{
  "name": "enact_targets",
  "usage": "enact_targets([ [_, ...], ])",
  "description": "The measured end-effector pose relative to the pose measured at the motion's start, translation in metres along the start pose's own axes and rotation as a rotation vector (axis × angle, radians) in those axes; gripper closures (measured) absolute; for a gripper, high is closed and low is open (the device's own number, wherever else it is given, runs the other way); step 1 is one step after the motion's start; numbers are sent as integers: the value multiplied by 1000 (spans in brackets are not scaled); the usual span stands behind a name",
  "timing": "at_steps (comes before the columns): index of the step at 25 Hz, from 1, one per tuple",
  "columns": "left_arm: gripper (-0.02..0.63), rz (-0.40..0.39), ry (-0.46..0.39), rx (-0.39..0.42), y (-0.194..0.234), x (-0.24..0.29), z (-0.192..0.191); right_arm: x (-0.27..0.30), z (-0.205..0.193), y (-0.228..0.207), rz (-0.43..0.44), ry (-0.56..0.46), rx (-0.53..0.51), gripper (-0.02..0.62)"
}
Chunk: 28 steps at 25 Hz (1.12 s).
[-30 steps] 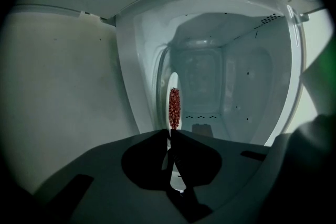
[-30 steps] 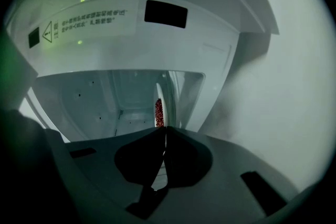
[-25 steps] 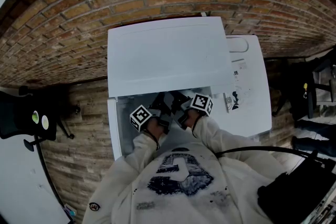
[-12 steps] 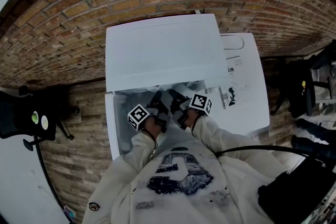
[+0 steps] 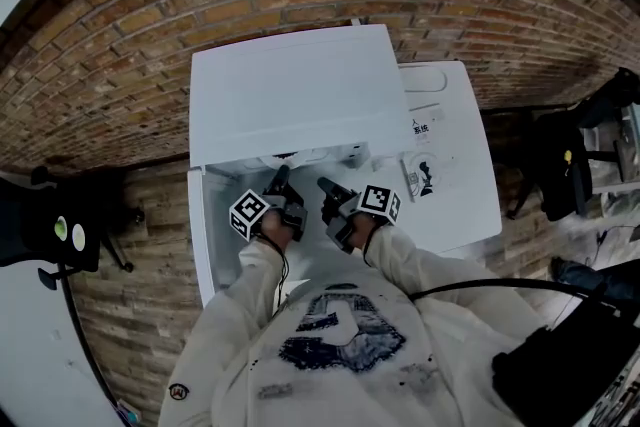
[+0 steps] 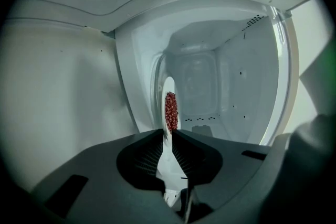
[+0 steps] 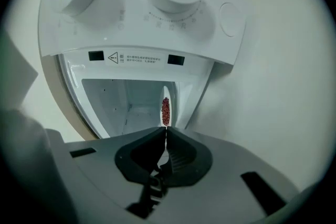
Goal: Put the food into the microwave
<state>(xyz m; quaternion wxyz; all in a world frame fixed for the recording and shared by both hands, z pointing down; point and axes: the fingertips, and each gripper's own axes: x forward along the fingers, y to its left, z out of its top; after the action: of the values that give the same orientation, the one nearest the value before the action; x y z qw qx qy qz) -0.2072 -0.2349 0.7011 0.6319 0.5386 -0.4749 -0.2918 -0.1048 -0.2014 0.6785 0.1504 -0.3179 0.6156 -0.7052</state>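
Item: plate (image 6: 167, 87) of red food (image 6: 170, 111), thin, white, seen edge-on
Location: at the open mouth of the microwave (image 5: 290, 95), cavity (image 6: 210, 76) ahead; whether it rests on anything, cannot tell
Hold: left gripper (image 6: 168, 134) clenched on one rim; right gripper (image 7: 166, 129) clenched on the opposite rim
Handling: likely light, stiff, breakable and slick; food looks loose, so keep level; grip the bare rim

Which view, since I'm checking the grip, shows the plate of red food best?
The left gripper view: the plate with its red food appears largest, edge-on, clamped in the left gripper. The right gripper view shows it smaller, a thin edge clamped in the right gripper. The head view doesn't clearly show it.
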Motion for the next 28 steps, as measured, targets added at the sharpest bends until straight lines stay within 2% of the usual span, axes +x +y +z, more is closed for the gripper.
enact_targets([
  [4,533,7,-17,27,-1,-2,0,-14,-2,-1,-2,7,-8,575],
  [10,526,8,-10,60,-1,-19,-19,-28,-6,2,7,20,-26,575],
  [13,526,12,7,122,-8,-30,-34,-34,-11,9,12,38,-87,575],
  [19,528,-5,35,322,-48,-52,-58,-48,-16,35,19,69,-242,578],
  [23,534,-22,55,517,-84,-66,-69,-62,-14,56,12,85,-368,578],
  [28,562,-25,32,765,-126,-84,-78,-85,-12,84,-21,92,-586,578],
])
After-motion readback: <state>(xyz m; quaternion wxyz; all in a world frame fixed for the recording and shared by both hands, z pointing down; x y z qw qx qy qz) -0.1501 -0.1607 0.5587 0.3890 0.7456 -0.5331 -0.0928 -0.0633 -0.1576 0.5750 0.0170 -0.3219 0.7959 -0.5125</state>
